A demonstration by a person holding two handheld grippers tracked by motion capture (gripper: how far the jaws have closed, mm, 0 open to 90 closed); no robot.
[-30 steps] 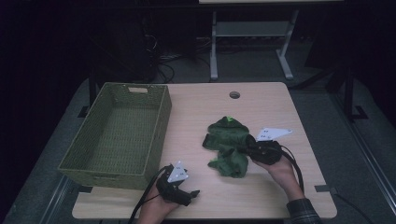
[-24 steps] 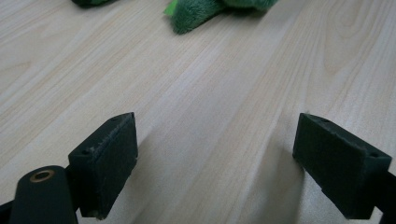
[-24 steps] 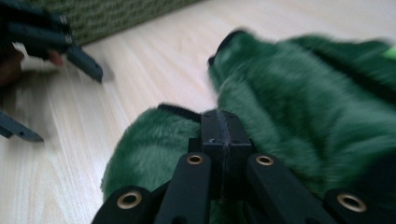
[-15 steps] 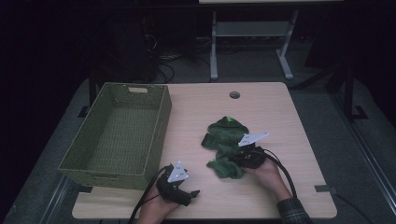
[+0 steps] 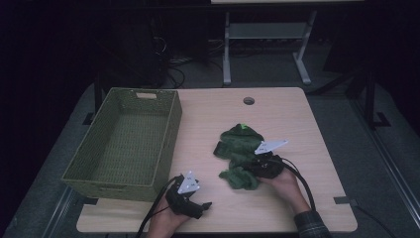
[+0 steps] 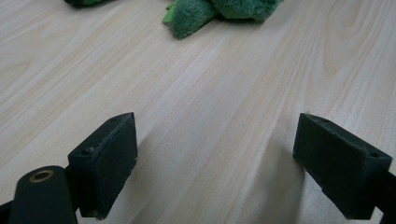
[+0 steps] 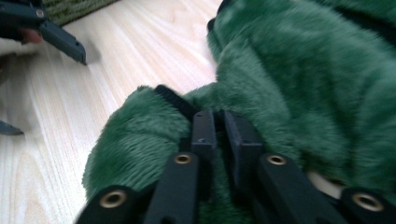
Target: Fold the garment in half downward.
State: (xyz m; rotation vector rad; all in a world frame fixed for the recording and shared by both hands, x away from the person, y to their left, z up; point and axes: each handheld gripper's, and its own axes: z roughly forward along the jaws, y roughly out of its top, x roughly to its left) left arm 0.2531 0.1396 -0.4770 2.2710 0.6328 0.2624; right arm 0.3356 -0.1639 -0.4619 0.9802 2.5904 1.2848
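Note:
A green plush toy (image 5: pixel 240 144) lies crumpled right of the middle of the wooden table (image 5: pixel 287 114). My right gripper (image 5: pixel 251 171) points left with its tips pressed into the toy's near end. In the right gripper view the jaws (image 7: pixel 219 122) have just been opening a little. They stand a thin slit apart against the fur (image 7: pixel 303 70), with nothing visibly between them. My left gripper (image 5: pixel 205 205) rests at the table's front edge, right of the basket's near corner. It is open (image 6: pixel 229 163) over bare wood, with the toy (image 6: pixel 205 11) farther ahead.
A green woven basket (image 5: pixel 166 148), with nothing inside, stands on the left half of the table. A round cable hole (image 5: pixel 248 100) sits near the far edge. Bare wood lies between the two grippers and behind the toy. A dark floor and a metal stand lie beyond.
My right gripper has slid left and down along the toy's right side and now presses into its near end. The left gripper has stayed put.

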